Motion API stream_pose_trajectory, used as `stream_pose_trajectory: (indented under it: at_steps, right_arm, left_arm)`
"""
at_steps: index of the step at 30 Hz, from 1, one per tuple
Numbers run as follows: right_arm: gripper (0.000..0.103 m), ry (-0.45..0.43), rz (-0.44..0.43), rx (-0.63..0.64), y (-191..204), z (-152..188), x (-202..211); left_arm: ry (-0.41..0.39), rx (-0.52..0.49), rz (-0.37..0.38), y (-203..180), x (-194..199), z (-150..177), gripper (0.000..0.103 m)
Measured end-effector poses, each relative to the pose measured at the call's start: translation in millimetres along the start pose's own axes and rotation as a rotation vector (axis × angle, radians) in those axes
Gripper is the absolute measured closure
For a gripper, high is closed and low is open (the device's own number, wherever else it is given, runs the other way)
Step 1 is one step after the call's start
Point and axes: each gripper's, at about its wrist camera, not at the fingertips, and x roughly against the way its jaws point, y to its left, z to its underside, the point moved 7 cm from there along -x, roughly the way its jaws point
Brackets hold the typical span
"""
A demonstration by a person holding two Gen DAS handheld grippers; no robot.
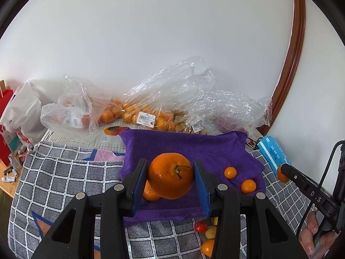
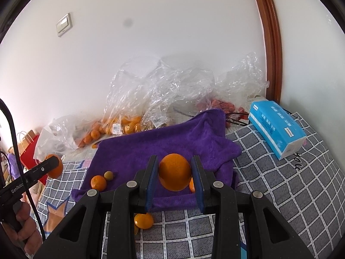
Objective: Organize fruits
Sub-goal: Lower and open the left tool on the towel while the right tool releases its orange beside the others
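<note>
My left gripper (image 1: pixel 171 176) is shut on a large orange (image 1: pixel 170 175) with a green stem, held above the purple towel (image 1: pixel 183 146). A smaller orange (image 1: pixel 148 192) lies under it on the towel. Two small oranges (image 1: pixel 230 172) (image 1: pixel 248 186) lie on the towel's right part. My right gripper (image 2: pixel 174 172) is shut on another orange (image 2: pixel 174 172) above the purple towel (image 2: pixel 155 146). A small orange (image 2: pixel 98 182) and a greenish fruit (image 2: pixel 108 175) lie on the towel at left. The left gripper's orange (image 2: pixel 54 165) shows at far left.
Clear plastic bags of oranges (image 1: pixel 138 112) and small fruits lie against the wall. A blue tissue pack (image 2: pixel 277 127) sits at right on the checked grey cloth (image 2: pixel 280 183). A red strawberry (image 1: pixel 200 226), yellow fruits (image 1: pixel 210 232) and an orange (image 2: pixel 143 221) lie on the cloth near me.
</note>
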Motion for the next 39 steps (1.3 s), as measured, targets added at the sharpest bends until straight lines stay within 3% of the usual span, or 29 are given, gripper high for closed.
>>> stream_pose_trajectory:
  at_steps: [13, 29, 39]
  right_arm:
    - [0.072, 0.03, -0.01, -0.011, -3, -1, -29]
    - [0.072, -0.004, 0.056, 0.105, 0, -21, -63]
    - [0.072, 0.059, 0.054, 0.073, -16, -10, -100]
  left_arm:
    - [0.031, 0.003, -0.015, 8, -30, -5, 0.063]
    - [0.074, 0.085, -0.058, 56, -61, -10, 0.063]
    - [0.134, 0.084, -0.041, 50, -98, -6, 0.063]
